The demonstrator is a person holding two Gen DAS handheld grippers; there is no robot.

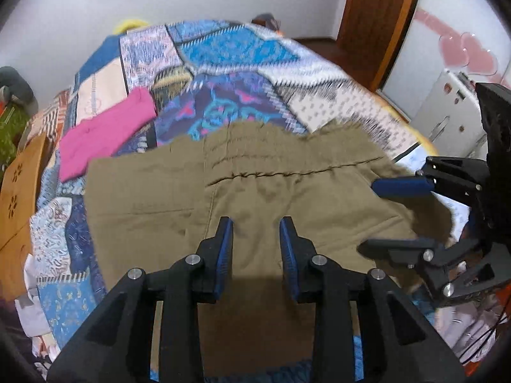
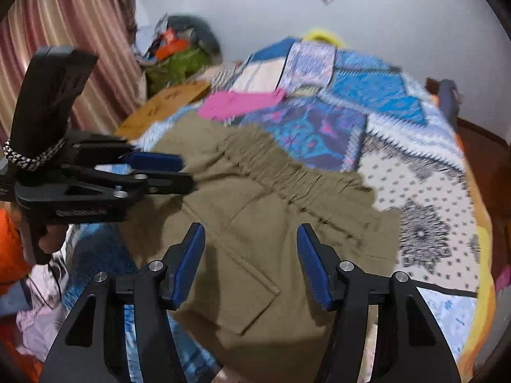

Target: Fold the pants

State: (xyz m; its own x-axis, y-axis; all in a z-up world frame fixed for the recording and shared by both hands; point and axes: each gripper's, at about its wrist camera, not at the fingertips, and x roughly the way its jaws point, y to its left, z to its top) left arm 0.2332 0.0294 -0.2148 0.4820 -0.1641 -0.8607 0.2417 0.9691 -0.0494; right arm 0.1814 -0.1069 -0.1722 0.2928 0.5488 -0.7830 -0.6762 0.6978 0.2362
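Note:
Olive-khaki pants lie flat on a patchwork bedspread, elastic waistband toward the far side. They also show in the right wrist view. My left gripper hovers over the pants' middle, jaws apart with nothing between them; it shows from the side in the right wrist view. My right gripper is open and empty above the pants near a back pocket. In the left wrist view it comes in from the right, open over the pants' right edge.
A folded pink garment lies on the bed to the far left of the pants. A wooden board stands at the bed's left side. Clutter and bags sit by the curtain. A door stands at the far right.

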